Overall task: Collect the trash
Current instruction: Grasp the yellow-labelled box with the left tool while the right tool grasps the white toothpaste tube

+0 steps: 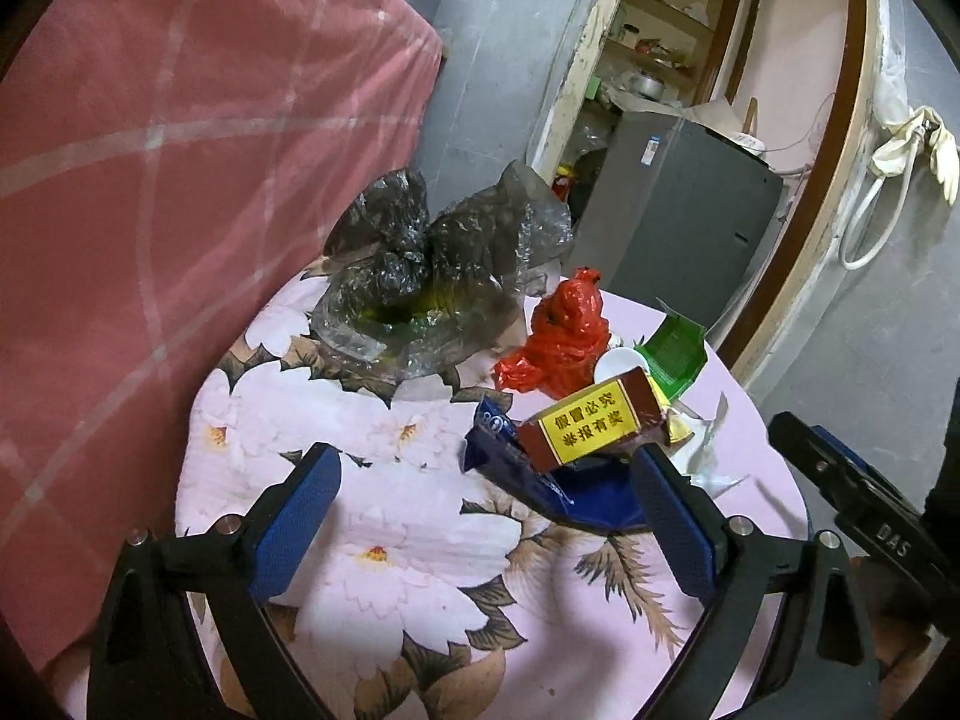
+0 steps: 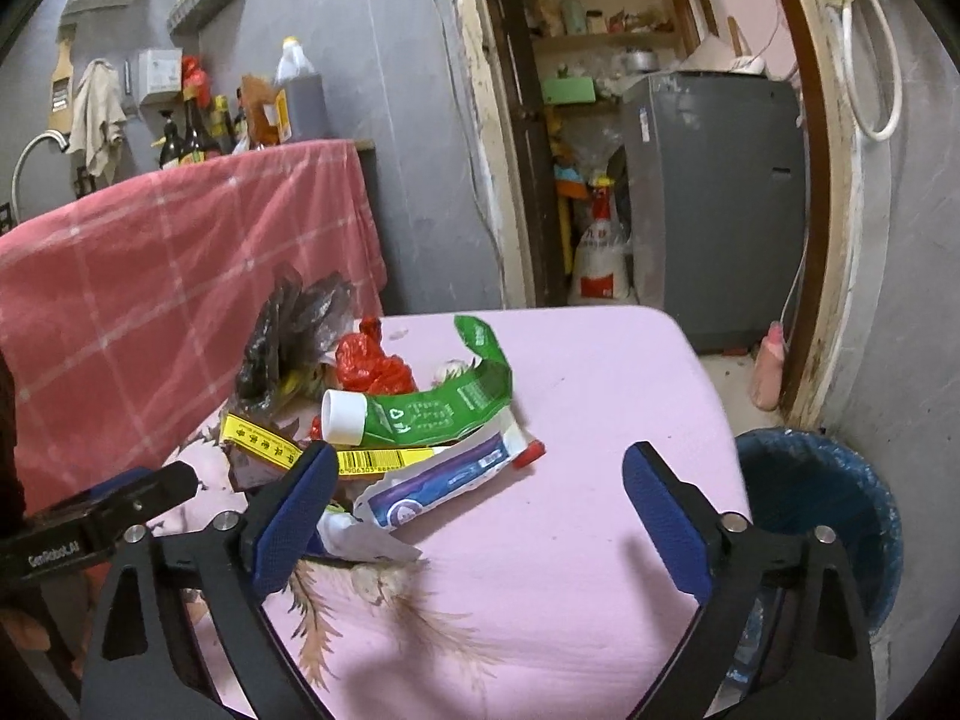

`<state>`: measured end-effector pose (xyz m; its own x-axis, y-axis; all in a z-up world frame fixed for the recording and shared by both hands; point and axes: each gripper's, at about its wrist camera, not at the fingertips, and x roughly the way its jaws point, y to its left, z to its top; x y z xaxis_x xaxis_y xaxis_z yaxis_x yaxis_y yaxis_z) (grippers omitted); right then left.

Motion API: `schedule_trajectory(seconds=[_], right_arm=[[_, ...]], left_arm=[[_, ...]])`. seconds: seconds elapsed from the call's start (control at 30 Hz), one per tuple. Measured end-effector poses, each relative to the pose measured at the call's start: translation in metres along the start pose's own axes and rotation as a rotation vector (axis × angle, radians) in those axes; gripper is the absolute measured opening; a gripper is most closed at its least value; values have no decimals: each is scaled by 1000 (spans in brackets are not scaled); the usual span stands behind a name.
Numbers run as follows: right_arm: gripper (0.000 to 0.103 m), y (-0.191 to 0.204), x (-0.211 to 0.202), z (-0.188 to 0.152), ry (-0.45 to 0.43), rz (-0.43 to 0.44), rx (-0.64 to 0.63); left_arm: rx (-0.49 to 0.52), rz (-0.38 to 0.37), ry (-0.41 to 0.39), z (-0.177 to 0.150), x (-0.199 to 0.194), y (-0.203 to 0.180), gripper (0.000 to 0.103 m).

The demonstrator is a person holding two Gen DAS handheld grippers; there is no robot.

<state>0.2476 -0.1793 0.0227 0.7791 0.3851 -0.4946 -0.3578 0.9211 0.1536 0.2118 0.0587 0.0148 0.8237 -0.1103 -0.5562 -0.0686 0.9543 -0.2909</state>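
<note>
A heap of trash lies on the table's pink floral cloth (image 1: 372, 516): a crumpled dark plastic bag (image 1: 432, 264), a red plastic bag (image 1: 564, 336), a green carton (image 1: 675, 354), a brown box with a yellow label (image 1: 585, 426) and a flattened blue packet (image 1: 540, 480). My left gripper (image 1: 486, 468) is open just in front of the packet, whose near end lies by the right finger. In the right wrist view, a white and purple toothpaste tube (image 2: 444, 474) lies below the green carton (image 2: 444, 408). My right gripper (image 2: 480, 468) is open; the tube's end lies between its fingers, untouched.
A waste bin with a blue liner (image 2: 822, 516) stands on the floor off the table's right edge. A red checked cloth (image 1: 180, 180) hangs close on the left. A grey cabinet (image 2: 714, 192) and a doorway are behind the table. The other gripper's body (image 1: 864, 492) sits close at right.
</note>
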Motion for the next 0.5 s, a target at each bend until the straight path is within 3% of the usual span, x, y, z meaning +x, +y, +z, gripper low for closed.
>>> schedule_trajectory(seconds=[0.13,0.3,0.5], right_arm=[[86,2,16,2,47,-17,6],[74,-3,35,2,123,-22,45],[58,-7,46,0,186,7,76]], left_arm=[[10,-28,2,2,3,1,92],[30,-93,27,6,10,-1,79],[127,-157,26,13,13,-10,79]])
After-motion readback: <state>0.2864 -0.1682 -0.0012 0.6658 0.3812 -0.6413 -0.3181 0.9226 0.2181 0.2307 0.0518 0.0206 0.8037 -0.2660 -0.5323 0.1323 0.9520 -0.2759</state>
